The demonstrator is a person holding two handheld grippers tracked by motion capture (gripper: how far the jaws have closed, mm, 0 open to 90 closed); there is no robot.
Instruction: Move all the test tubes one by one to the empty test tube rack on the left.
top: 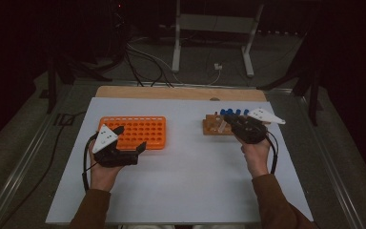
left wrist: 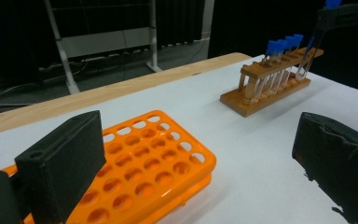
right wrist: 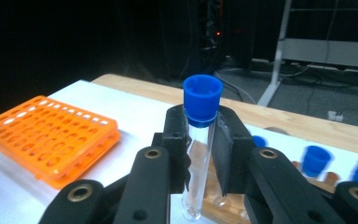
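An empty orange tube rack (top: 140, 128) lies left of centre on the white board. A wooden rack (top: 212, 126) with several blue-capped tubes stands on the right. My left gripper (top: 131, 137) hovers wide open at the orange rack's (left wrist: 144, 163) near right corner, holding nothing (left wrist: 200, 163). My right gripper (right wrist: 200, 140) is shut on a clear tube with a blue cap (right wrist: 201, 100), held upright just above the wooden rack (right wrist: 223, 205). In the left gripper view that tube (left wrist: 304, 63) hangs tilted over the wooden rack's (left wrist: 270, 91) far end.
The white board (top: 195, 181) rests on a wooden table whose bare strip (top: 171, 92) shows at the back. Cables and a white metal frame (top: 209, 24) lie on the floor beyond. Bare board stretches between the two racks and toward the front.
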